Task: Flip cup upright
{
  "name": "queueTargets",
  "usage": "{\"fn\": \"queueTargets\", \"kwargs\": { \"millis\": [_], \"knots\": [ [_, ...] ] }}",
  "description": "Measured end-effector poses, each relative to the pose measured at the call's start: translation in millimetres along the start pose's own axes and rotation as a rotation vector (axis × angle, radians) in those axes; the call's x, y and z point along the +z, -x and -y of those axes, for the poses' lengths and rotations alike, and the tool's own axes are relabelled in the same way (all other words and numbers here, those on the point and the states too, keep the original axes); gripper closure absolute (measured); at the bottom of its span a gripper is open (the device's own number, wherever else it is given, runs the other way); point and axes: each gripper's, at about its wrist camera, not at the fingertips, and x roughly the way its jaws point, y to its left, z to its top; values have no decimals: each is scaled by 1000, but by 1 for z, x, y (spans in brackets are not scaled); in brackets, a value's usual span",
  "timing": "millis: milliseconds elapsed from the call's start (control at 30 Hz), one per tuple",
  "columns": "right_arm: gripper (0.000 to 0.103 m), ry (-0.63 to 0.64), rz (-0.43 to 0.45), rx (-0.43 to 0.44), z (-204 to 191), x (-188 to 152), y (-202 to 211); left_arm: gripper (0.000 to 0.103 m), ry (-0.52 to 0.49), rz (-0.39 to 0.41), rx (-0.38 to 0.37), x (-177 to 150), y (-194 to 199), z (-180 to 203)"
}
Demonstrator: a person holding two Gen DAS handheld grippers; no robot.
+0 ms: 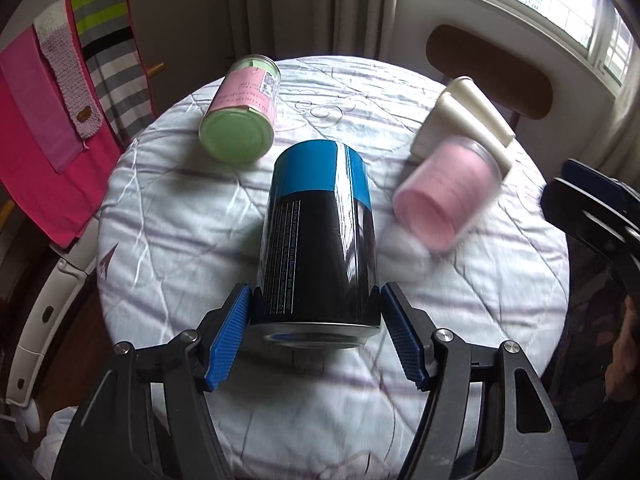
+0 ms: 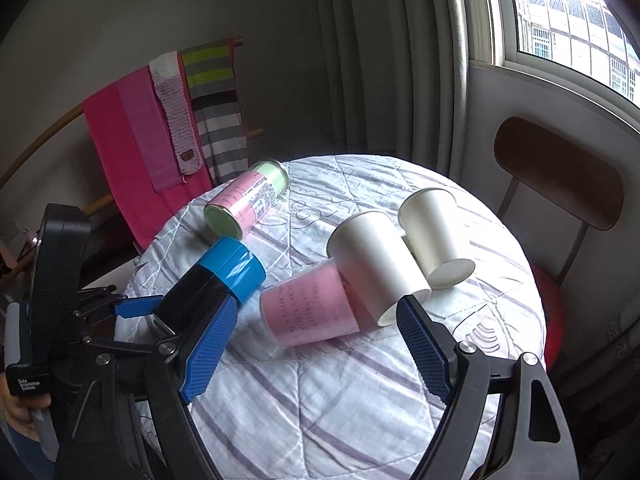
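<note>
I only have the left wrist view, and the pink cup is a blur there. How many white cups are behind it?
Observer: Two. The nearer white paper cup lies tipped against the pink cup. The farther white paper cup is tipped over just behind it.
Operator: Is my right gripper holding anything?
Observer: No. The right gripper is open and empty, and it points at the pink cup, which lies on its side.
</note>
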Motion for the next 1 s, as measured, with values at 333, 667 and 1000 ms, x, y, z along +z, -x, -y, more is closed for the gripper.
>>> {"fn": "queueTargets", "kwargs": {
  "millis": [333,667,1000],
  "knots": [
    [20,-134,-98,39,-5,-30,-13,26,23,32,-10,-30,22,-7],
    [20,-347,-235,224,-14,-29,-25,6,36,126,67,-48,67,-31],
    [20,-560,-421,333,-33,-27,-75,5,106,177,117,-53,84,-70]
  ]
}}
